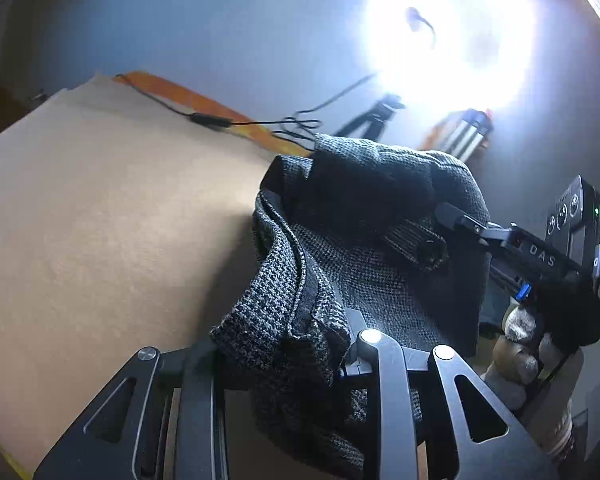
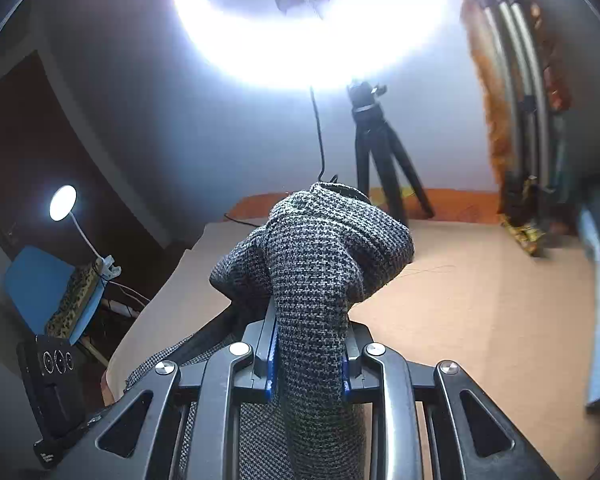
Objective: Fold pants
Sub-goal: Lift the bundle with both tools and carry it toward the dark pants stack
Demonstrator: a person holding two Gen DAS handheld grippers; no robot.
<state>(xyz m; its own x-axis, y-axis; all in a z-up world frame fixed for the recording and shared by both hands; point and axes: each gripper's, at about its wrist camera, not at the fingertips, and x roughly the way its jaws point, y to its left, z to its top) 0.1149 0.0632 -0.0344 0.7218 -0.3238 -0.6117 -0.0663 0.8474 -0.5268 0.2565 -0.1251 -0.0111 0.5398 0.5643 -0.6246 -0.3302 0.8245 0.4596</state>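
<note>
Two grippers are both pinching the same pants right now. Your right gripper (image 2: pixel 310 354) has its jaws pressed onto a thick bunch of the grey checked pants (image 2: pixel 320 264), and the cloth piles up over the jaws in a lump and hangs down under them. Your left gripper (image 1: pixel 300 344) also bites a folded edge of the pants (image 1: pixel 364 240), with the cloth heaped over its jaws, so you cannot see its tips well. In the left view you can see the other tool gripping the far side of the same cloth, with a hand (image 1: pixel 520 352) around its handle. The pants are up in the air between your two tools, above the tan table (image 2: pixel 480 300), and only some cloth trails down toward it. Past the table stand a black tripod (image 2: pixel 380 152), a bright ring light (image 2: pixel 308 40) and a thin black cable (image 1: pixel 220 120). Here is what could go wrong. The cloth is bunched, not flat, so a fold made now could come out lumpy. If one grip holds only a few layers, the heavy part could slip out. If you swing wide, the hanging cloth could catch the cable or bump the tripod.
</note>
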